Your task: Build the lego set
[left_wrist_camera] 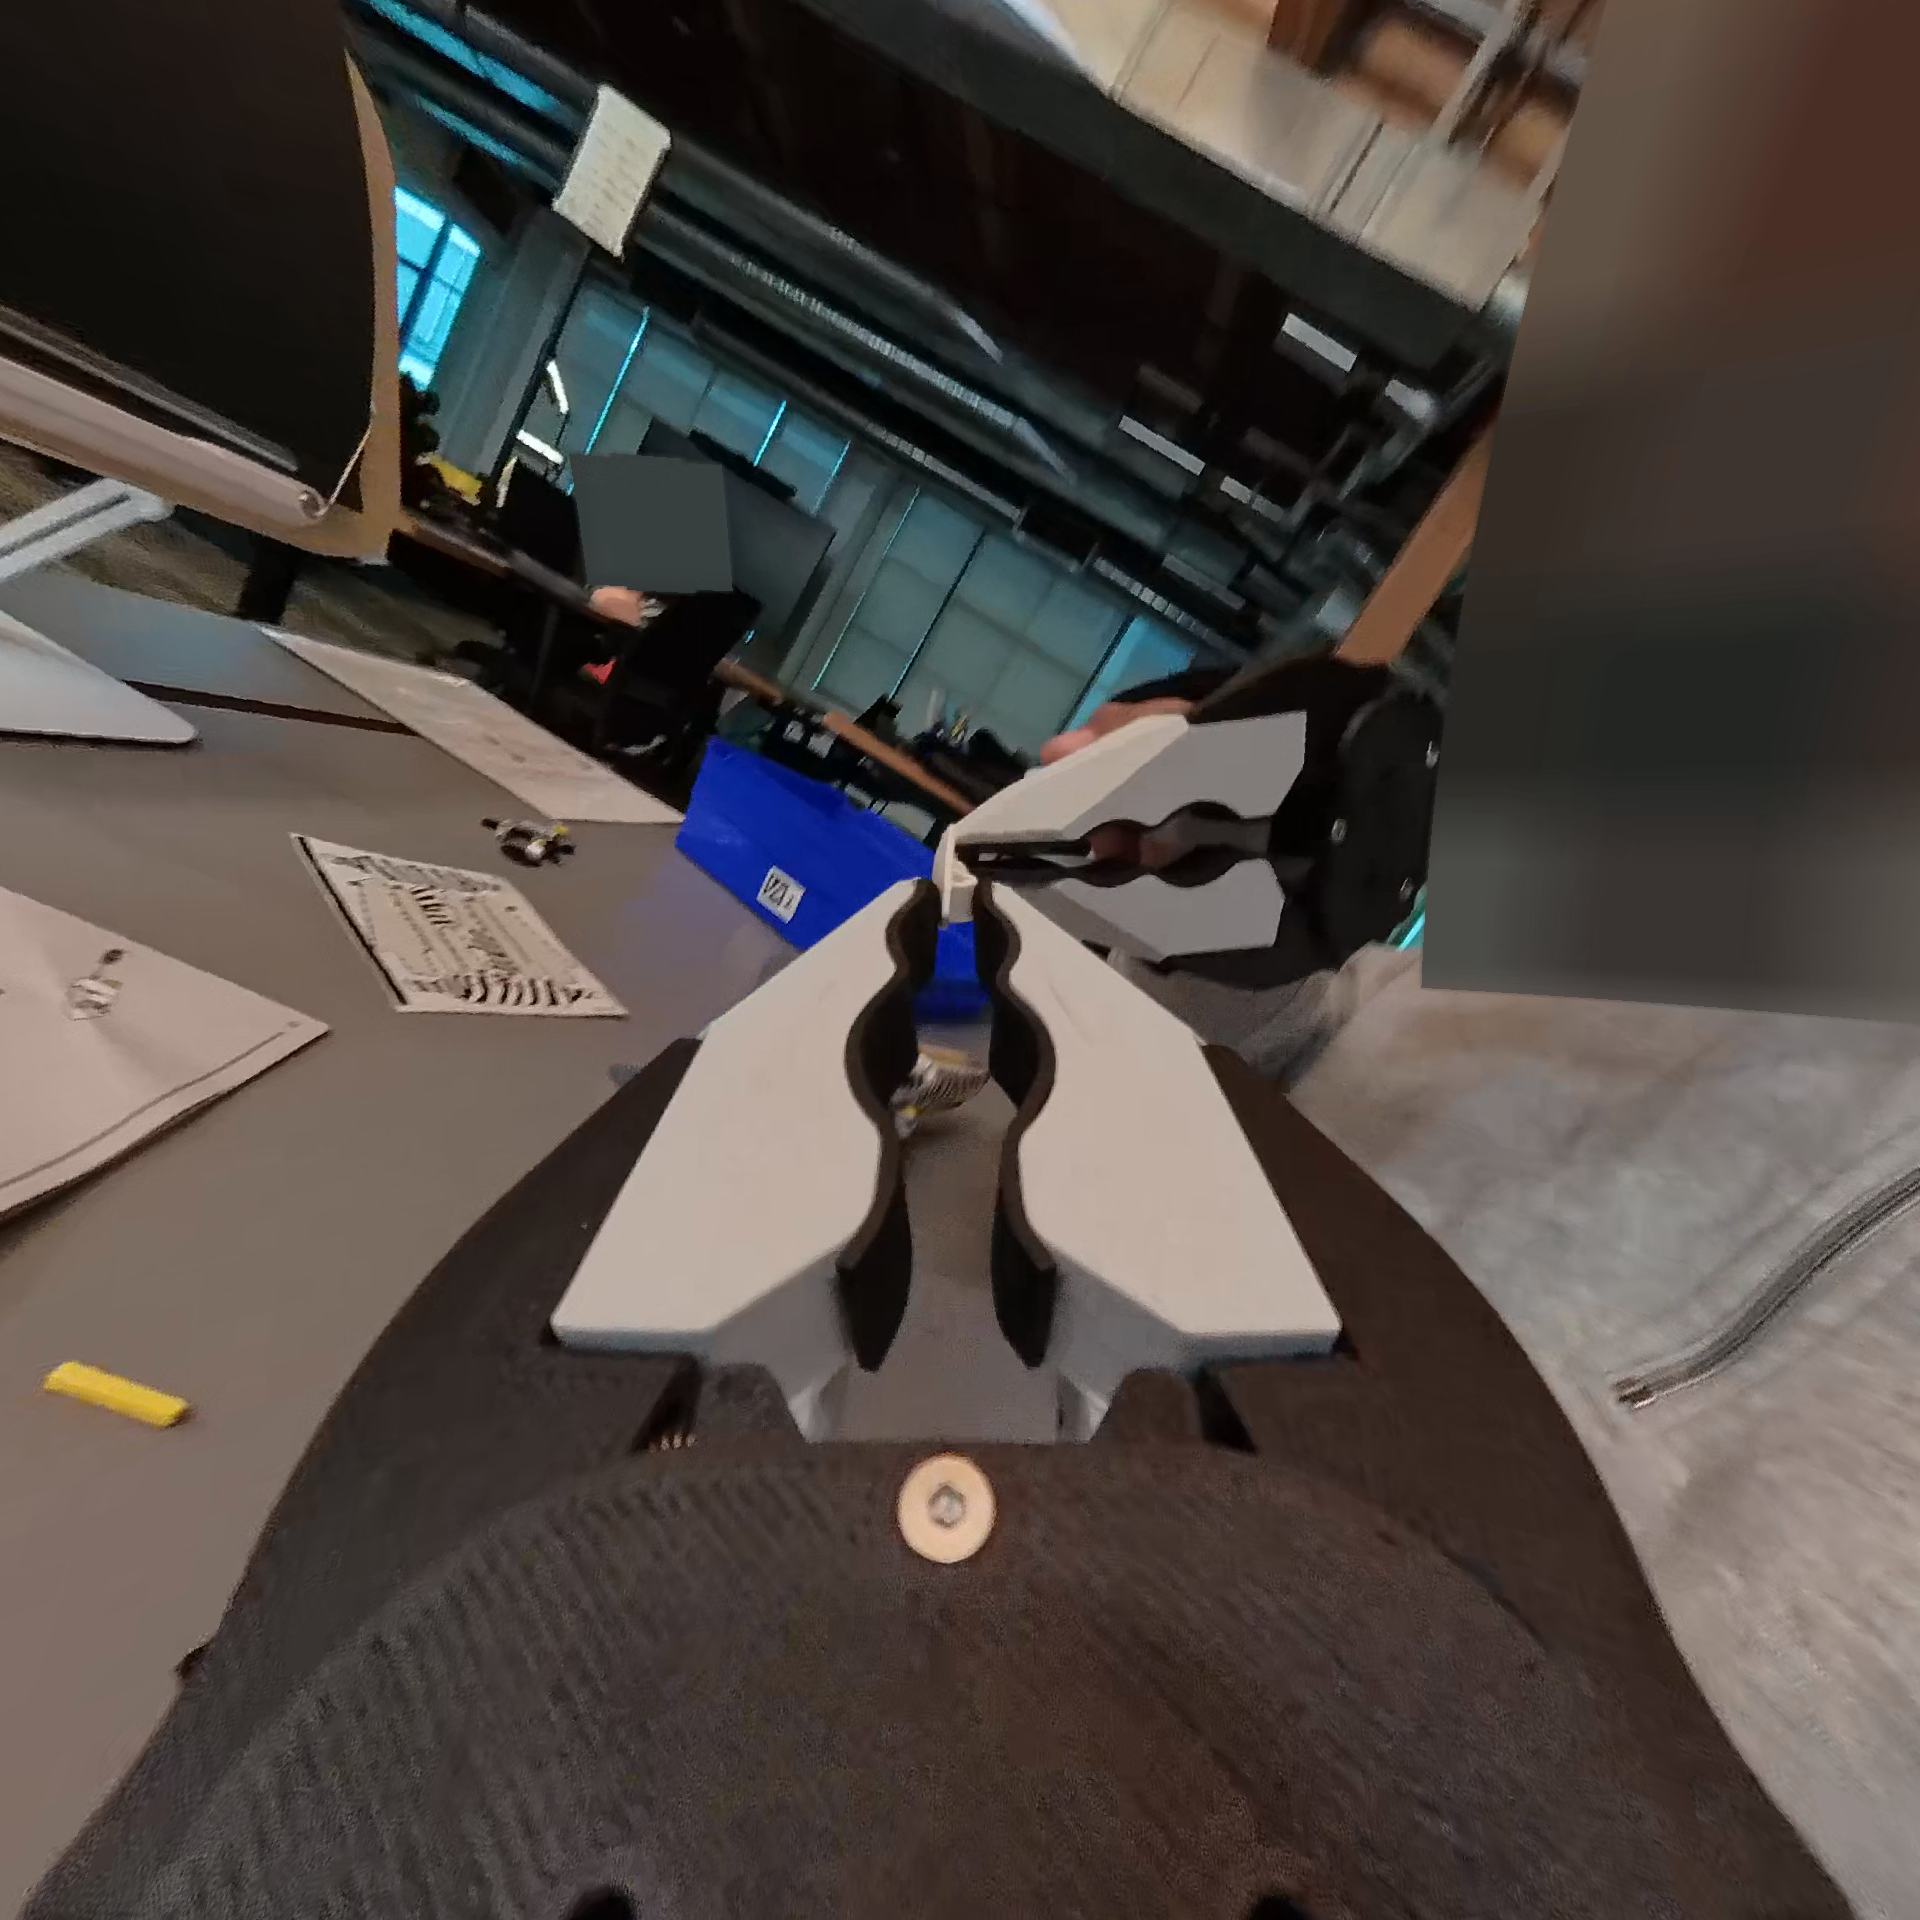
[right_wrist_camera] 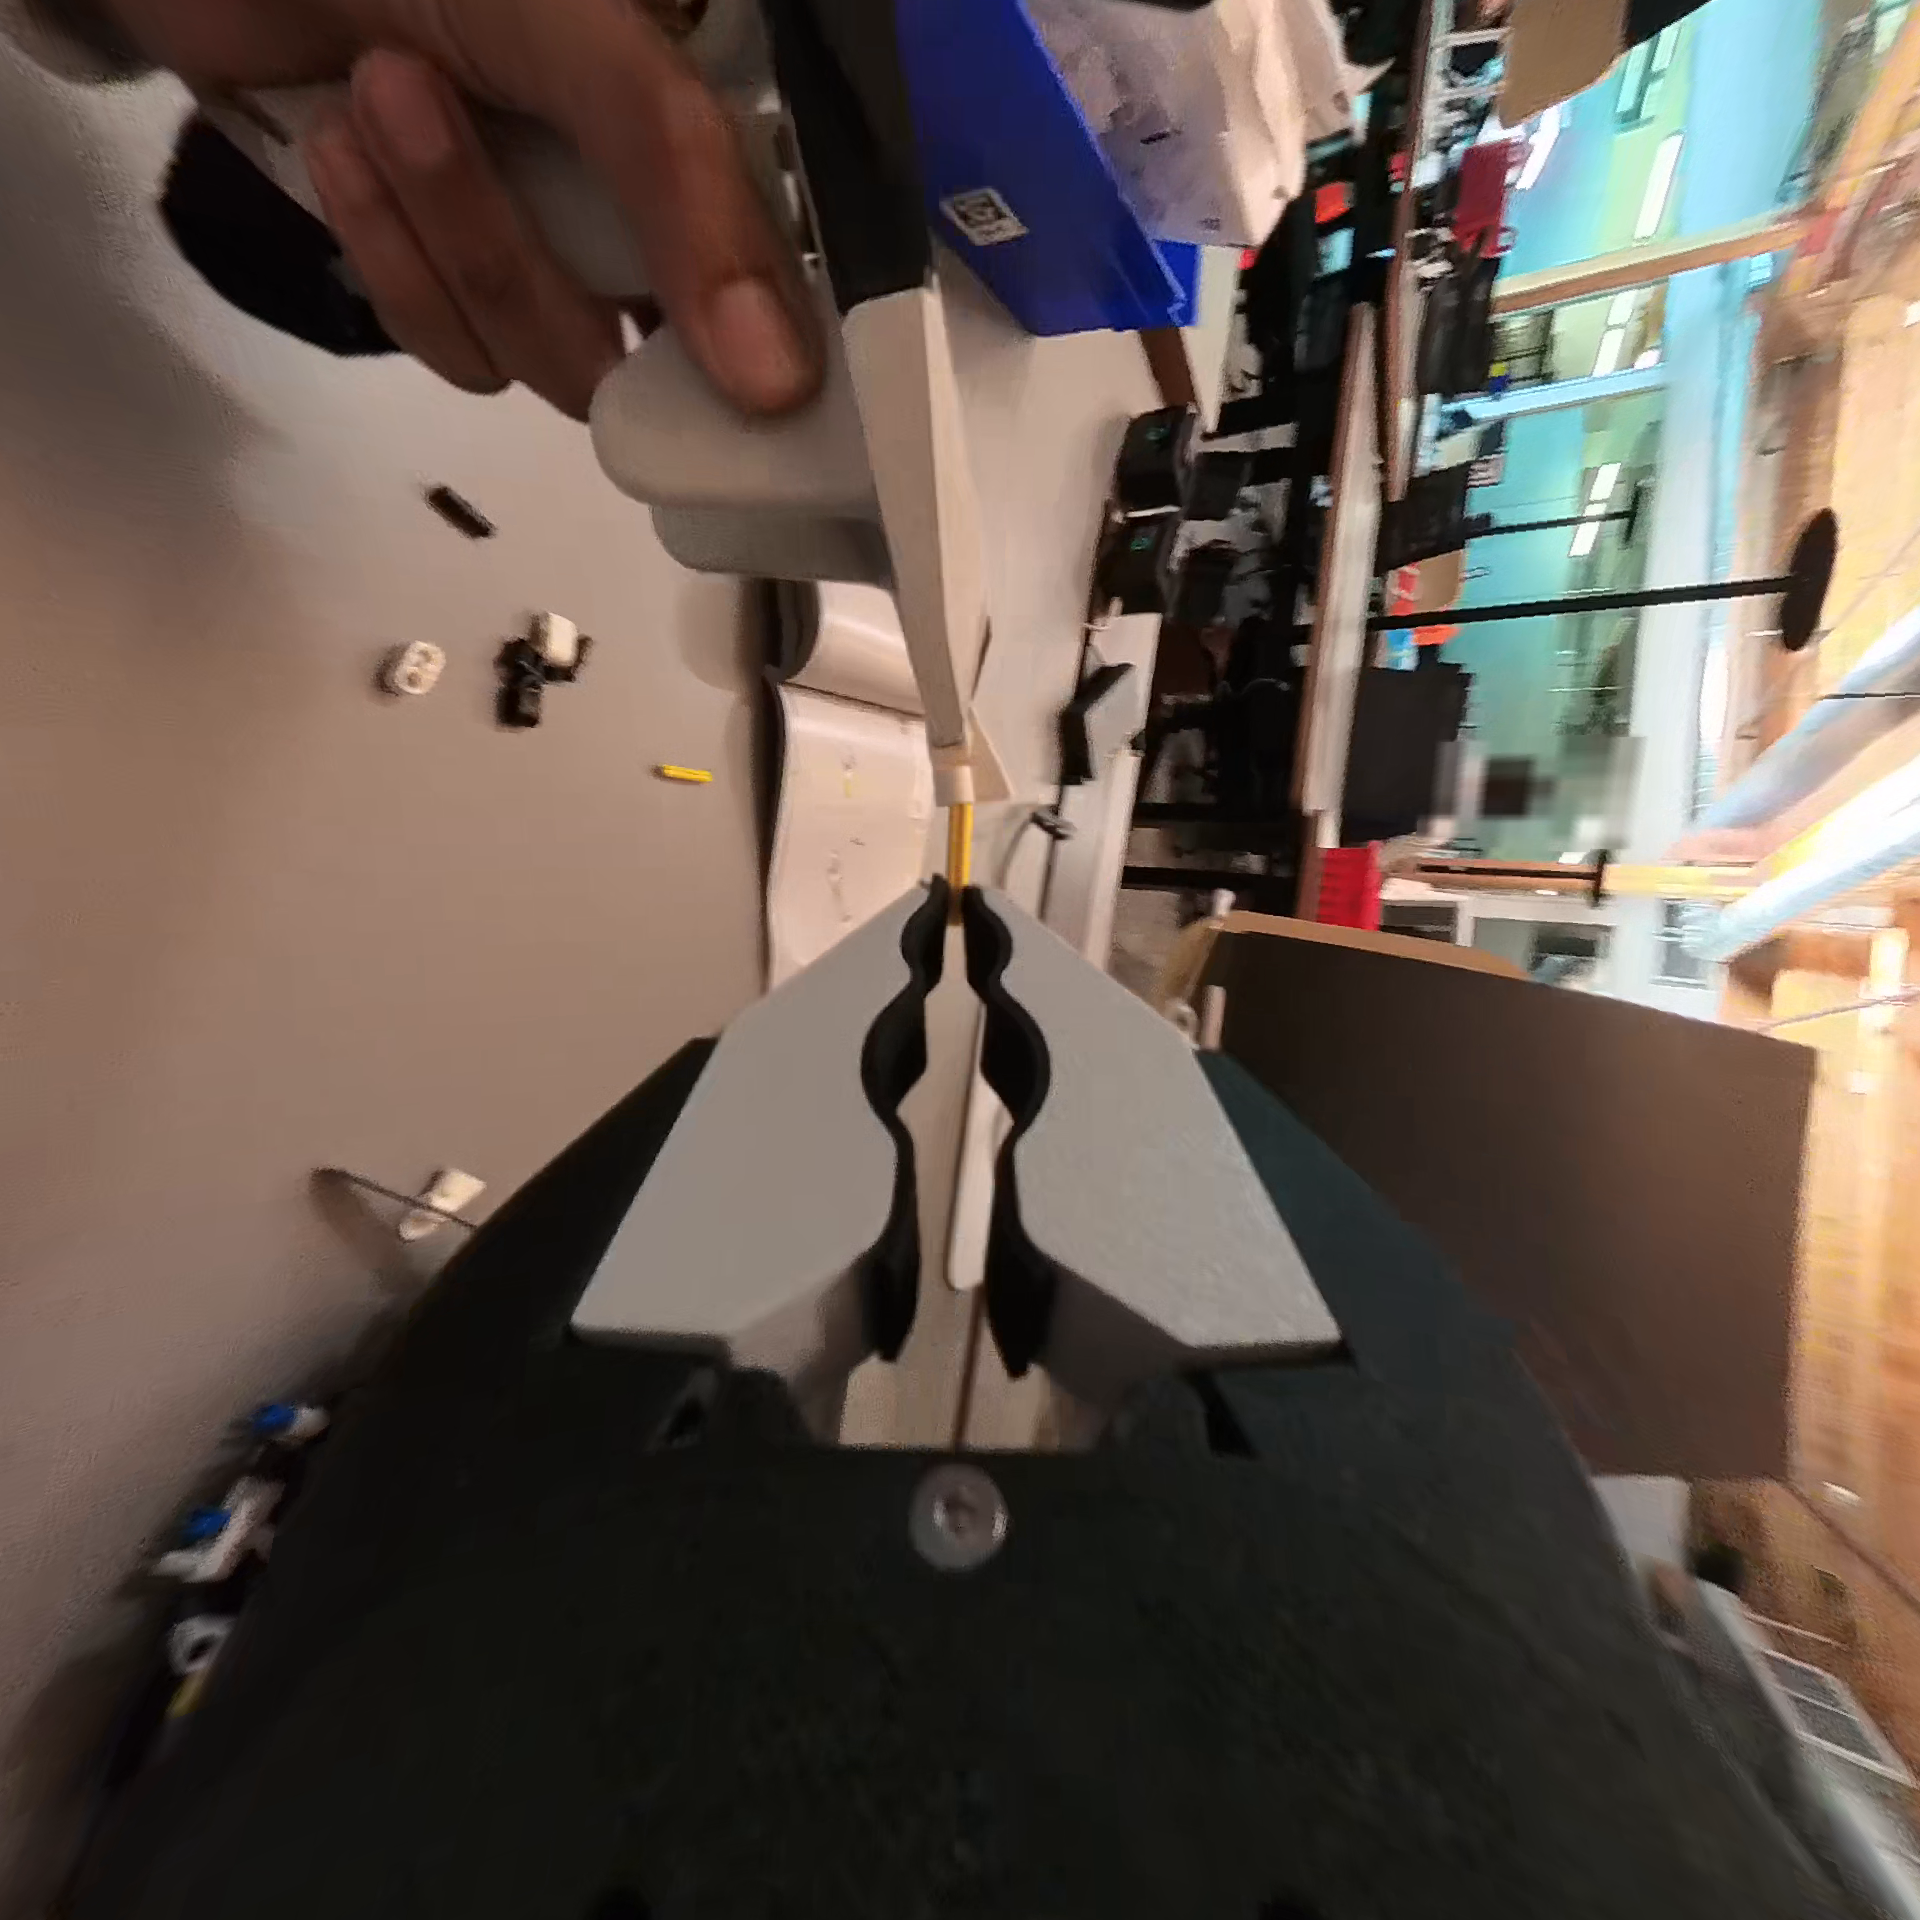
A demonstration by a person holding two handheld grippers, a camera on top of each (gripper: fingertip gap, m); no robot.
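1. Grey table (left_wrist_camera: 312, 1195) in an open workshop with glazed walls and desks behind
2. Blue bin (left_wrist_camera: 800, 831) at the far edge; three printed sheets, one (left_wrist_camera: 457, 930) patterned; loose parts to the side
3. Left gripper (left_wrist_camera: 948, 902) pinches a white piece (left_wrist_camera: 958, 885); right gripper (right_wrist_camera: 954, 912) pinches a yellow axle (right_wrist_camera: 962, 847), its tip in the piece, both above the table
4. One spare yellow piece (left_wrist_camera: 114, 1392) on the table
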